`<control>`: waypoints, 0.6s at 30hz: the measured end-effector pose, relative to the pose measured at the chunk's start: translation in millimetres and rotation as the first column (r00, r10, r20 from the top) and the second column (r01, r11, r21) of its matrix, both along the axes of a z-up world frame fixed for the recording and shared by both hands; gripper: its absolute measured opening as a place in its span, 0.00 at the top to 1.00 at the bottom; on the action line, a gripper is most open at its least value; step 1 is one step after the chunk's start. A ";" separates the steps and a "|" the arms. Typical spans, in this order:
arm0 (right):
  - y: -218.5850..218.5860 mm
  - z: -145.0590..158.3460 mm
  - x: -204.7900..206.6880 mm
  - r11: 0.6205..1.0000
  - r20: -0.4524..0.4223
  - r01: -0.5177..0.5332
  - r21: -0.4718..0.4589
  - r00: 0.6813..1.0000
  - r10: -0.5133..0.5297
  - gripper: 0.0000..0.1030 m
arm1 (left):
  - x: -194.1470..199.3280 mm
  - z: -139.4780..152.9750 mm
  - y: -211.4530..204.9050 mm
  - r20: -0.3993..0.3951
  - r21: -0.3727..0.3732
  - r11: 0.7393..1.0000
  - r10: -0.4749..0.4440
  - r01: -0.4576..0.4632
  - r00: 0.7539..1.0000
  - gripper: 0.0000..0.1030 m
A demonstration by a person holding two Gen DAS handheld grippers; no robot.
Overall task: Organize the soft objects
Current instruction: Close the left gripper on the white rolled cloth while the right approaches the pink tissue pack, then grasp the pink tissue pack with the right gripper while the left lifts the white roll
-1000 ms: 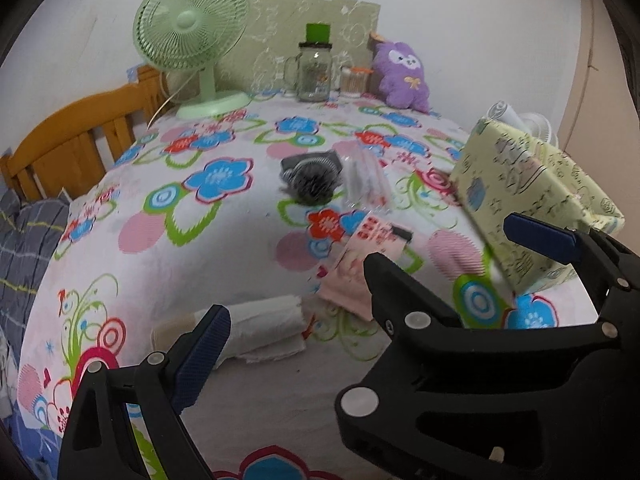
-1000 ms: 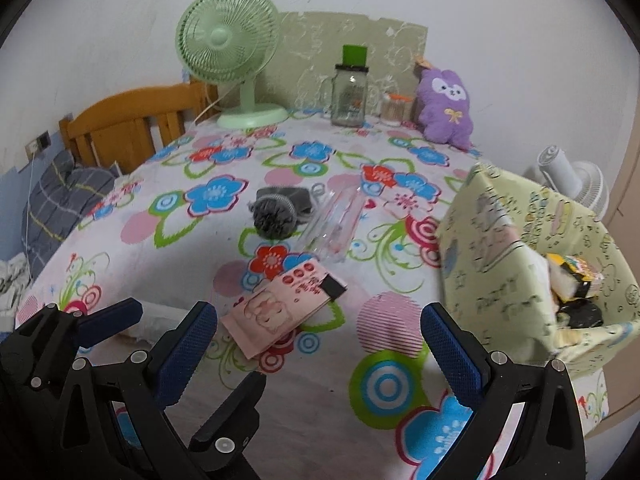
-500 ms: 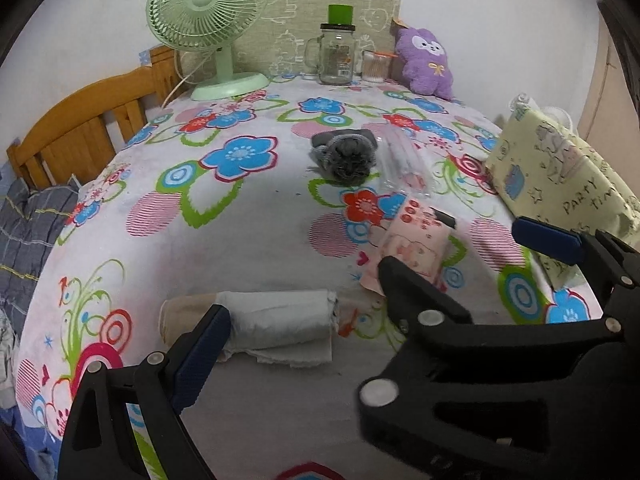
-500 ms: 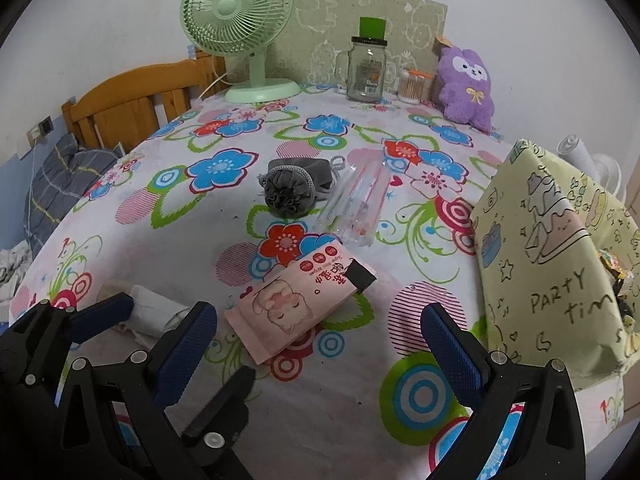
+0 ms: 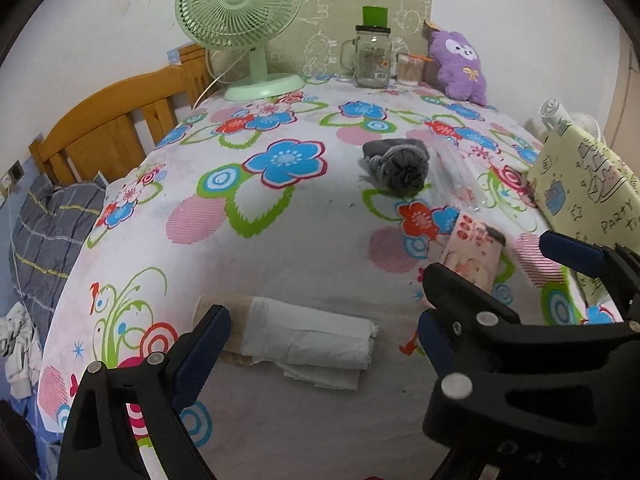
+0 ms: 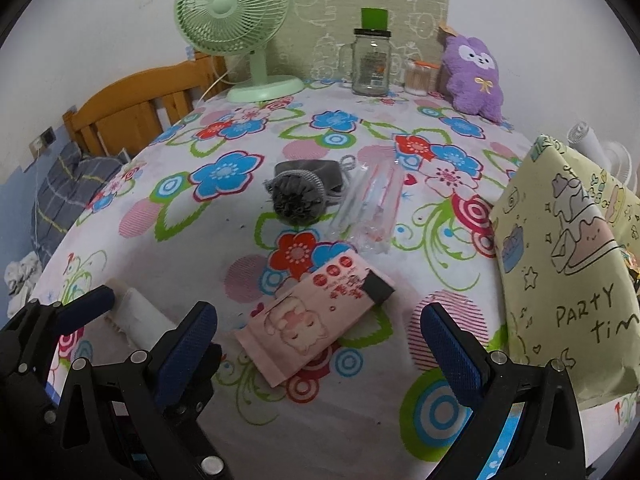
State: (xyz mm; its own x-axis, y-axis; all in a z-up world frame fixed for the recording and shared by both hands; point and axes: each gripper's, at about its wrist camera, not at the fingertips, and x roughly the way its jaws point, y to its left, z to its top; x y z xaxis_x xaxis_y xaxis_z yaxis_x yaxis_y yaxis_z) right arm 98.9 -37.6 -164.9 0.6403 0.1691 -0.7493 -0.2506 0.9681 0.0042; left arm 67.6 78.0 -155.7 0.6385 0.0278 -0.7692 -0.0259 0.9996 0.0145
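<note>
Hovering low over a flower-print counter [image 5: 280,248], the left claw [image 5: 320,336] is spreading its blue-padded fingers [image 5: 200,344] wide, gripping nothing. Between and just beyond them, a rolled white cloth [image 5: 308,340] is lying on its side near the counter's front edge, a tan end poking out toward the left finger. Farther back, a grey drawstring pouch [image 5: 400,164] is sitting beside a clear plastic packet [image 5: 456,176], and a pink tissue pack [image 5: 476,252] is lying partly behind the other claw's arm crossing this view. A yellow gift bag [image 5: 588,200] is standing at the right edge. Along the wall, a green fan [image 5: 240,12], a glass jar [image 5: 372,60] and a purple plush toy [image 5: 460,66] are lining up.

Looking from the right wrist, the right claw [image 6: 320,344] is likewise gaping, its fingers [image 6: 452,352] holding nothing. The pink tissue pack [image 6: 320,320] is lying flat between and just ahead of them, angled toward the right. The grey drawstring pouch [image 6: 300,192] and clear plastic packet [image 6: 372,208] are resting side by side mid-counter. The rolled white cloth [image 6: 140,316] is peeking out at lower left, partly hidden by the left claw [image 6: 76,312]. The yellow gift bag [image 6: 568,272], lettered "PARTY", is standing open at the right. The purple plush toy [image 6: 476,76] is leaning against the far wall, next to the glass jar [image 6: 370,62] and green fan [image 6: 232,8].
</note>
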 end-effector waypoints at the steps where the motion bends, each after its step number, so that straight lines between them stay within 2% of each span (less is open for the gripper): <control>1: 1.1 -0.5 -0.9 1.000 -0.001 -0.003 0.000 1.000 0.003 0.00 | 0.0 -0.8 0.6 -0.002 0.001 1.000 0.003 -0.003 1.000 0.07; 8: 4.6 -5.9 -0.3 1.000 -0.021 -0.001 0.005 1.000 0.001 0.00 | -1.0 -6.8 8.0 -0.004 -0.016 0.999 0.032 -0.032 0.999 0.09; 12: 5.2 -6.5 2.4 1.000 -0.025 0.010 0.013 1.000 -0.009 0.00 | -0.5 -5.0 9.1 0.012 -0.024 0.999 0.039 -0.039 0.999 0.25; 13: 5.4 -6.3 3.4 1.000 -0.025 0.012 0.012 1.000 -0.012 0.00 | 0.0 -4.6 7.7 0.015 -0.023 0.999 0.032 -0.032 0.999 0.32; 16: 6.6 -5.5 5.6 1.000 -0.017 0.014 0.005 1.000 -0.014 0.00 | 1.6 -3.4 3.6 0.026 -0.026 1.000 0.010 -0.009 1.000 0.44; 18: 6.7 -5.7 7.2 1.000 -0.016 0.014 0.004 1.000 -0.014 0.00 | 3.6 -3.0 3.2 0.026 -0.026 1.000 -0.001 0.002 1.000 0.45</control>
